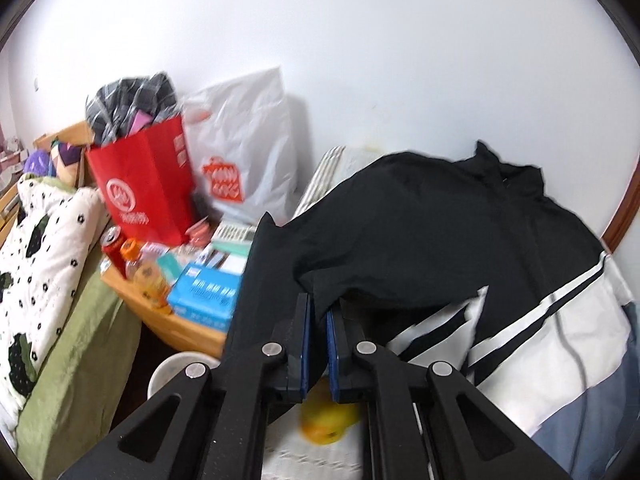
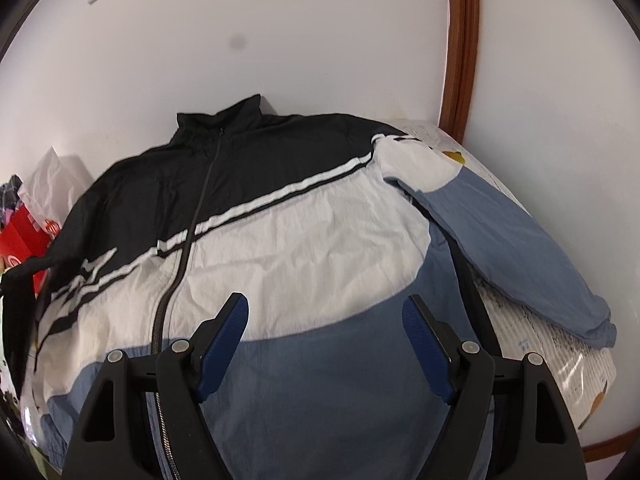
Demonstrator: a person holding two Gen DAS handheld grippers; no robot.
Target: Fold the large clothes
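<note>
A large zip jacket [image 2: 304,232], black on top, white in the middle and blue below, lies spread front-up on a bed against the wall. Its blue right sleeve [image 2: 512,248] stretches toward the bed's right edge. My left gripper [image 1: 319,304] is shut on the black left sleeve [image 1: 272,280]. The fabric is pinched between the blue pads and lifted, so it drapes over the jacket body [image 1: 440,220]. My right gripper [image 2: 324,312] hovers open over the blue lower front, nothing between its fingers.
Left of the bed, a wooden side table [image 1: 188,324] carries a blue box [image 1: 204,292], cans and small packets. Behind it stand a red paper bag [image 1: 148,188] and a white plastic bag [image 1: 244,152]. A flower-print quilt [image 1: 44,248] lies far left. A wooden door frame [image 2: 460,40] rises at the right.
</note>
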